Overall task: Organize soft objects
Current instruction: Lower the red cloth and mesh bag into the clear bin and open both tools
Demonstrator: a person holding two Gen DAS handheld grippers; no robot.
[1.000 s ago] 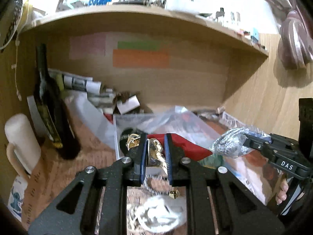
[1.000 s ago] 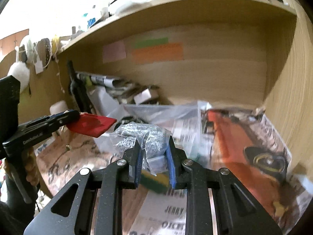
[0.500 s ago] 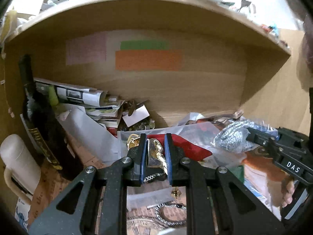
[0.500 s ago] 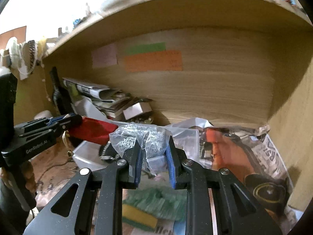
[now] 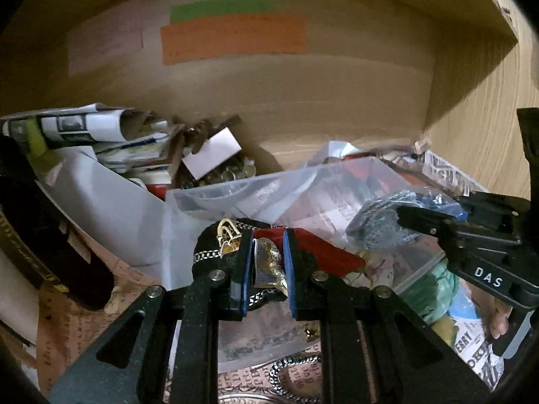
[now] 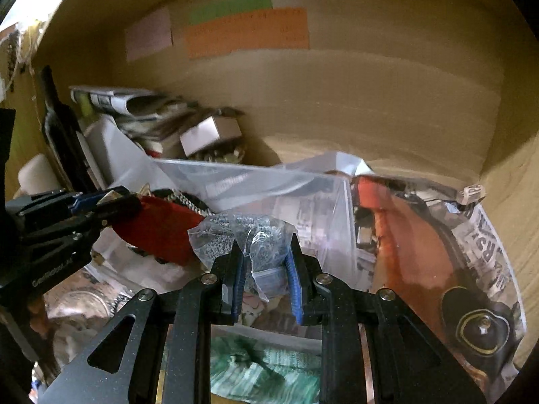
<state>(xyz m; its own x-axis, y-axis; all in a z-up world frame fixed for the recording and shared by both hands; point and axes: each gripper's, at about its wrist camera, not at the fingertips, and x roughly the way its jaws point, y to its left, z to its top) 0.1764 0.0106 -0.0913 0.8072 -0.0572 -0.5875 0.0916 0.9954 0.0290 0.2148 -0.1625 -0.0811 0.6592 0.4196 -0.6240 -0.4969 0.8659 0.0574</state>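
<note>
Both grippers have pushed deeper under the shelf, toward the orange paper strip (image 5: 234,37) on its back wall. Below that strip, the left gripper (image 5: 267,266) is clamped on a gold-and-red pouch (image 5: 269,264), while the right gripper (image 6: 266,262), below and right of it, pinches a clear bag of silvery bits (image 6: 242,239) over the large plastic bag (image 6: 269,181).
</note>
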